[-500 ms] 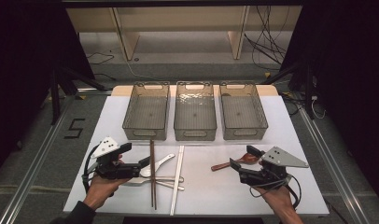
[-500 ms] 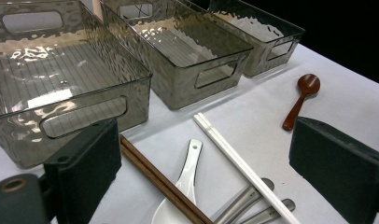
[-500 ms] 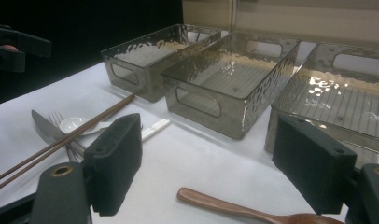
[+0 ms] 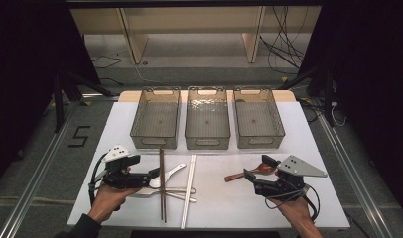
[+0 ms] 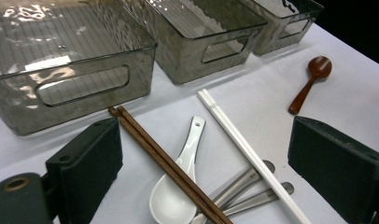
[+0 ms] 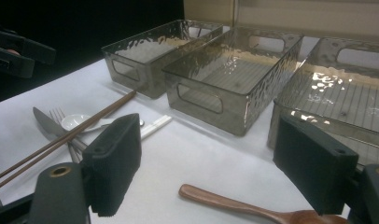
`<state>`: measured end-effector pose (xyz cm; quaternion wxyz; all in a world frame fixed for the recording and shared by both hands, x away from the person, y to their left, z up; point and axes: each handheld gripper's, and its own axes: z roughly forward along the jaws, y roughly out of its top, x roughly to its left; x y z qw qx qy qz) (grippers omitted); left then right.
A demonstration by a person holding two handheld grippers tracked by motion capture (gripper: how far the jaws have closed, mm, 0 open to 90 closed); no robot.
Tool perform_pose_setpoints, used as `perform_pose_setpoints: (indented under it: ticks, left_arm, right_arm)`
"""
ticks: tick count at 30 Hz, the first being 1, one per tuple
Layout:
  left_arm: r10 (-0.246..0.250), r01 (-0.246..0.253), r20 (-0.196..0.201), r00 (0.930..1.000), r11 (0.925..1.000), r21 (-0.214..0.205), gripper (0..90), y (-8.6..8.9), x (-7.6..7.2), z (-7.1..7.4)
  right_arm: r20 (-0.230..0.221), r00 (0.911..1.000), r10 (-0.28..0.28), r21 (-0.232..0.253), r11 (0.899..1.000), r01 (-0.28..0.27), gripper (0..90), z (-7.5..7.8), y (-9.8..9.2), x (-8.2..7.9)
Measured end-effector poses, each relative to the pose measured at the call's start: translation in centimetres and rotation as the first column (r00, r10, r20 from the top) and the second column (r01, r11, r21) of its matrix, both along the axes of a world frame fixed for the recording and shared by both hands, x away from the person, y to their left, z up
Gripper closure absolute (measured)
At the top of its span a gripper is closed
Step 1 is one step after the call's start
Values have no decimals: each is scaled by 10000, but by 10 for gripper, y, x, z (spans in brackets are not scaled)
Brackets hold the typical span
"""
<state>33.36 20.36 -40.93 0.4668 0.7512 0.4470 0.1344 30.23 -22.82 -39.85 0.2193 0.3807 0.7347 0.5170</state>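
A pair of brown chopsticks [image 4: 162, 183] [image 5: 164, 158] lies across a white ceramic spoon [image 4: 170, 172] [image 5: 178, 186] and some metal cutlery [image 4: 182, 194] [image 5: 243, 184]. A pair of white chopsticks [image 4: 188, 191] [image 5: 243, 144] lies just right of them. My left gripper [image 4: 156, 173] [image 5: 206, 135] hovers open at this pile, its jaws straddling the spoon and chopsticks without touching. A brown wooden spoon [image 4: 241, 174] [image 6: 243, 205] lies alone at the right. My right gripper [image 4: 258, 168] [image 6: 208, 140] stands open just over it, holding nothing.
Three clear grey bins [image 4: 156, 119] [image 4: 207, 119] [image 4: 258, 119] stand side by side at the back of the white table [image 4: 308, 144], all without contents. Dark floor and table rails run along both sides.
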Motion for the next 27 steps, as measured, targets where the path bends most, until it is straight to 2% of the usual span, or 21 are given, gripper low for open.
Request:
perform_pose_setpoints:
  ticks: [3,9,16,17,27]
  left_arm:
    - [-50,49,94,9999,10000,17,97,-1,-1,1]
    - [-47,47,0,10000,10000,76,97,-3,0,1]
    - [2,8,-334,9994,9995,307,96,-5,1,0]
    - [-47,64,-351,9994,9989,468,97,-6,1,0]
    - [-111,125,-307,9995,9989,449,96,-9,1,0]
  right_arm:
    - [33,10000,9,-44,10000,-9,242,0,0,0]
    - [15,10000,-33,-8,10000,33,241,0,0,0]
    - [33,10000,-52,-6,10000,52,236,0,0,0]
    - [30,10000,-59,-9,10000,59,235,0,0,0]
    - [20,10000,-54,-14,10000,54,232,0,0,0]
